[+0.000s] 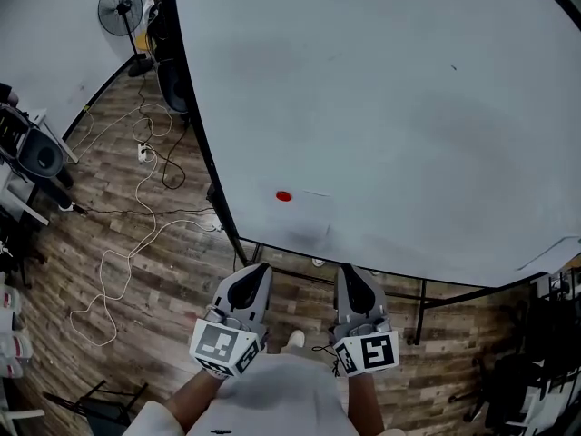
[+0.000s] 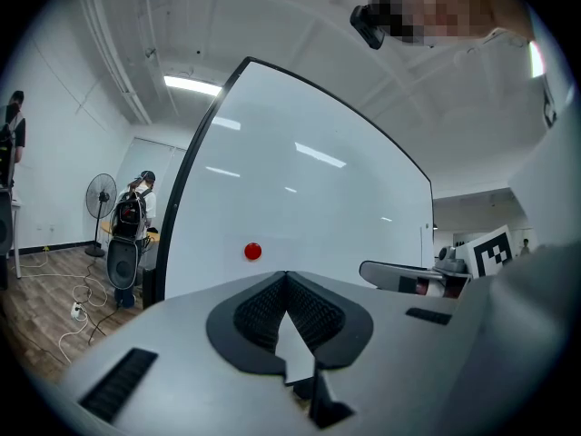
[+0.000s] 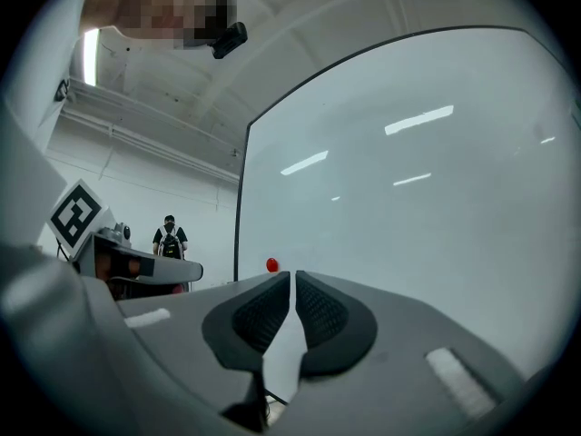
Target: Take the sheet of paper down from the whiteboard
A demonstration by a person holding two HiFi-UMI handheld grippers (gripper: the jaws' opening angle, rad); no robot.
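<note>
Left gripper [image 1: 258, 272] [image 2: 285, 275]: jaws pressed together, nothing pinched. Right gripper [image 3: 292, 273] [image 1: 350, 272]: same, pads closed with only a hairline slit, empty. Both side by side, pointed level at the whiteboard [image 1: 408, 107], short of its face, no contact.

Sheet of paper [image 1: 314, 214] up on the board, straight ahead of the gap between the two grippers, a bit nearer the left one's line (white on white, edges barely readable). Red magnet [image 1: 284, 196] [image 2: 252, 252] [image 3: 272, 264] just beside the sheet's upper left corner, dead ahead of the left gripper tips, left of the right gripper's line.

Cables [image 1: 136, 243] on the wood floor [image 1: 172, 280] off to the left of the left gripper; fan [image 1: 121, 9] far beyond them.
</note>
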